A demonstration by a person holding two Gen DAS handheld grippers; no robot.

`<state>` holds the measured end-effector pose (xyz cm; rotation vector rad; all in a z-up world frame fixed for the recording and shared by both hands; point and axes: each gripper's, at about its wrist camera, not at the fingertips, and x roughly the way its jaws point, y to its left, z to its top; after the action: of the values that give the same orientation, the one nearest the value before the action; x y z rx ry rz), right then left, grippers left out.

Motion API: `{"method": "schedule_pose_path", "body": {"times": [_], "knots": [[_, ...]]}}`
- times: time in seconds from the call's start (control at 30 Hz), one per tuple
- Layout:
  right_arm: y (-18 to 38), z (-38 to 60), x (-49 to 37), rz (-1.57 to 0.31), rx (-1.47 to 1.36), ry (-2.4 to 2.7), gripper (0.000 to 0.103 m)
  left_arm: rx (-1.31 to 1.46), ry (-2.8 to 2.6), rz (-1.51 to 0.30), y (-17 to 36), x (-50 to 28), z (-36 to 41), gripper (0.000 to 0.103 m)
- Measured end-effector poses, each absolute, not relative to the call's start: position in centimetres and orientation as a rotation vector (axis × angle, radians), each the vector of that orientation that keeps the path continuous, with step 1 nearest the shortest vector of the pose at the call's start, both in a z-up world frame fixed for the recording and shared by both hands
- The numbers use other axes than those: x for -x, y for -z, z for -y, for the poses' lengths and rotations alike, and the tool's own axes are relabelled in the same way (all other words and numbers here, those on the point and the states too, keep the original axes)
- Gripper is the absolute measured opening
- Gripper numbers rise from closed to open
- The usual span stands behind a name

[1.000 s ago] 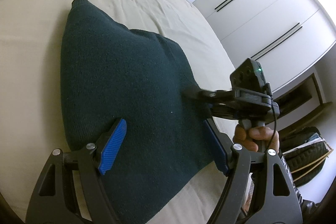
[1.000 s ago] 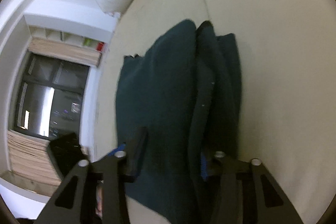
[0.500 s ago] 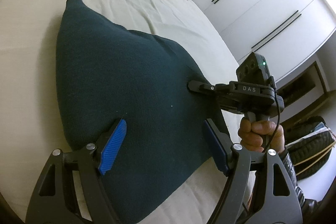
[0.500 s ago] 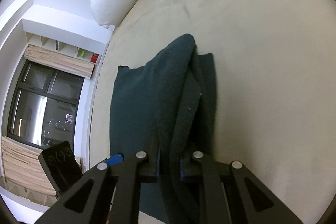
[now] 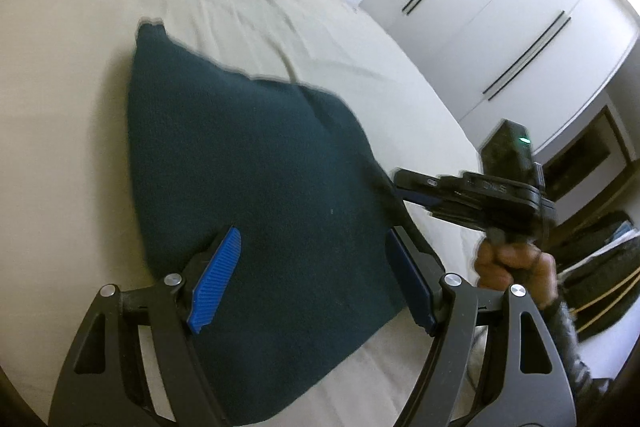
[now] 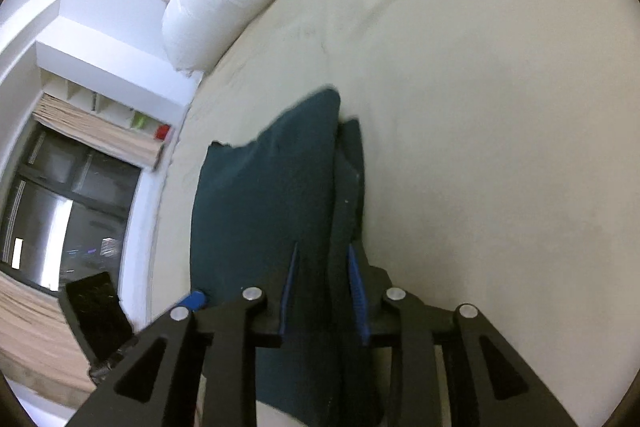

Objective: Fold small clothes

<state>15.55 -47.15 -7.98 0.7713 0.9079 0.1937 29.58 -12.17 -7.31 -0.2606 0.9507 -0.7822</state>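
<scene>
Right wrist view: the right gripper (image 6: 322, 291) pinches the dark green knit's (image 5: 248, 195) right edge on the bed (image 5: 60, 107). The left gripper (image 5: 316, 275) hangs wide open above it. Lift slowly, keeping edges matched.

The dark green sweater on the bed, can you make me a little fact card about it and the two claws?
garment: dark green sweater, knitted, lying on the bed
surface: beige bed sheet
left claw: open, blue pads wide apart above the sweater, gripping nothing
right claw: shut on the sweater's folded edge, lifting it into a ridge
person's hand: holding the right claw's handle
background: white pillow, white wardrobe doors
</scene>
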Motion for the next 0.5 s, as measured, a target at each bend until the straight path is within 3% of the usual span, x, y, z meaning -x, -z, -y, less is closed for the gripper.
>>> {"method": "schedule_pose_path", "body": {"times": [0.13, 0.23, 0.37, 0.5], "knots": [[7.4, 44.7, -14.0, -0.880, -0.768, -0.325, 0.028, 0.263, 0.780, -0.996, 9.1, -30.1, 12.4, 0.074], [11.2, 43.4, -13.7, -0.989, -0.760, -0.358, 0.034, 0.226, 0.784, -0.997, 9.9, -29.8, 13.1, 0.074], [13.7, 45.0, -12.0, -0.962, -0.843, -0.364, 0.016, 0.172, 0.784, -1.004, 10.4, -29.3, 13.6, 0.074], [12.0, 46.5, -11.4, -0.948, -0.810, -0.345, 0.020, 0.203, 0.774, -0.974, 8.5, -30.0, 12.6, 0.074]]}}
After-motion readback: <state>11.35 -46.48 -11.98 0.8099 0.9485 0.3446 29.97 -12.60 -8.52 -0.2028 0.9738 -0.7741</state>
